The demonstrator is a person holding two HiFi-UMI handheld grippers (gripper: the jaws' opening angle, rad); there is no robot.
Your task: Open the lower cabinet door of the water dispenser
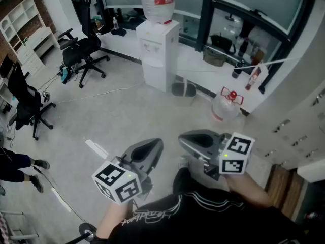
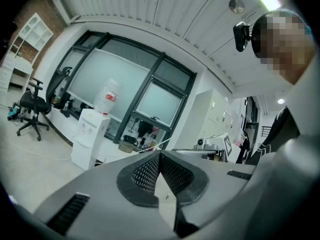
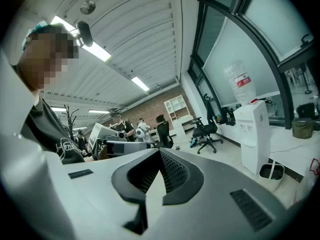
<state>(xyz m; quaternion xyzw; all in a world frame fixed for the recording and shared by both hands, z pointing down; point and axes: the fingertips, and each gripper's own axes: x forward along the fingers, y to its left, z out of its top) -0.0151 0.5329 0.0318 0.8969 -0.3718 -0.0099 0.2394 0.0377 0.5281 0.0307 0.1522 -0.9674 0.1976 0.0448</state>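
The white water dispenser (image 1: 158, 50) stands far off against the window wall, with a big clear bottle (image 1: 157, 1) on top. Its lower cabinet door (image 1: 154, 74) looks closed. Both grippers are held close to the person's body, a long way from it. My left gripper (image 1: 154, 147) is shut with nothing between its pads. My right gripper (image 1: 187, 138) is also shut and holds nothing. The left gripper view has the dispenser (image 2: 89, 136) to the left of the shut tips (image 2: 160, 154). In the right gripper view the dispenser (image 3: 255, 131) stands right of the shut tips (image 3: 161, 152).
A small bin (image 1: 184, 89) sits beside the dispenser. A water jug with a red handle (image 1: 226, 105) is on the floor to the right. Two black office chairs (image 1: 81, 50) (image 1: 25, 103) stand at the left, near a white shelf (image 1: 25, 32). A person's legs (image 1: 20, 164) show at the left edge.
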